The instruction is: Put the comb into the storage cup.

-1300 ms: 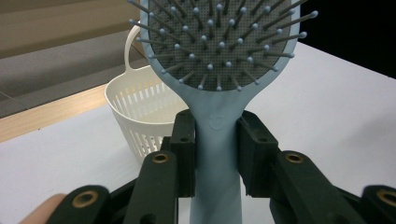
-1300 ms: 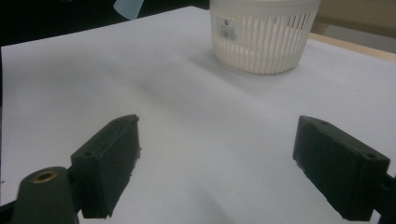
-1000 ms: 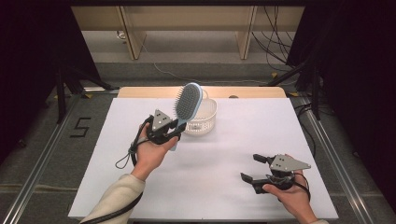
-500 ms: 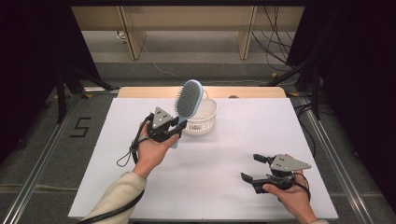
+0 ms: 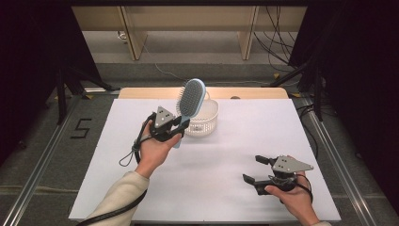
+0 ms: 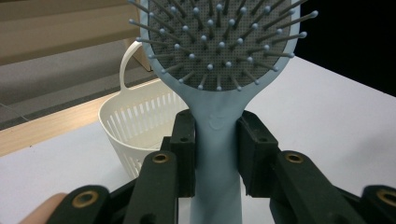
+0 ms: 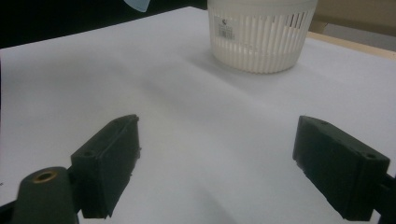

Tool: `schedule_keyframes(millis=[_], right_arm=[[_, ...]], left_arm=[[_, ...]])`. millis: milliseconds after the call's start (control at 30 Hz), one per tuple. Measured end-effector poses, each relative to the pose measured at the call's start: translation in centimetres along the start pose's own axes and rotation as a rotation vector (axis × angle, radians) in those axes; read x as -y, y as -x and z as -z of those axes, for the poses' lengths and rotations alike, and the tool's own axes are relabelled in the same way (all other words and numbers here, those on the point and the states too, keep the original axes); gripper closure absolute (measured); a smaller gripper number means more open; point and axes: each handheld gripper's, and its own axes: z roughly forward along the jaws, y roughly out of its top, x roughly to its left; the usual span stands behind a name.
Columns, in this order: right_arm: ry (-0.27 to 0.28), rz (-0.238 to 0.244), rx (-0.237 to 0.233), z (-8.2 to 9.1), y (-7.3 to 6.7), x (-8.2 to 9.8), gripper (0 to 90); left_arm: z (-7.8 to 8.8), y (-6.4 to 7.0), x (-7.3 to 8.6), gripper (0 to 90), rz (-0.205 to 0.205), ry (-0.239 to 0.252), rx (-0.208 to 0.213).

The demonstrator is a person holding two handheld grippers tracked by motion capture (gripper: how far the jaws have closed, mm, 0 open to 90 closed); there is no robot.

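A light blue hairbrush [image 5: 190, 100] is held up above the table, its bristled head over the near left rim of a white slatted basket [image 5: 203, 118]. My left gripper [image 5: 179, 126] is shut on the brush's handle; in the left gripper view both black pads press the handle [image 6: 218, 140] just below the head, with the basket [image 6: 135, 126] behind. My right gripper [image 5: 254, 170] rests low at the table's near right, open with nothing between its pads [image 7: 112, 158]. The right gripper view shows the basket [image 7: 261, 35] farther off.
The white table top [image 5: 235, 146] spreads around both hands. A wooden strip [image 5: 141, 92] runs along its far edge. Dark stands and cables stand on the floor beyond. A "5" is marked on the floor [image 5: 80, 128] at the left.
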Motion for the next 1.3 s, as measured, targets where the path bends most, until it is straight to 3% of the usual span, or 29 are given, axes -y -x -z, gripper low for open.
schedule_keyframes(millis=[1300], right_arm=[[-0.006,0.000,0.006,0.0,0.0,0.0,15.6]], left_arm=[[-0.5,-0.3,-1.1,69.9,0.012,0.031,0.004]])
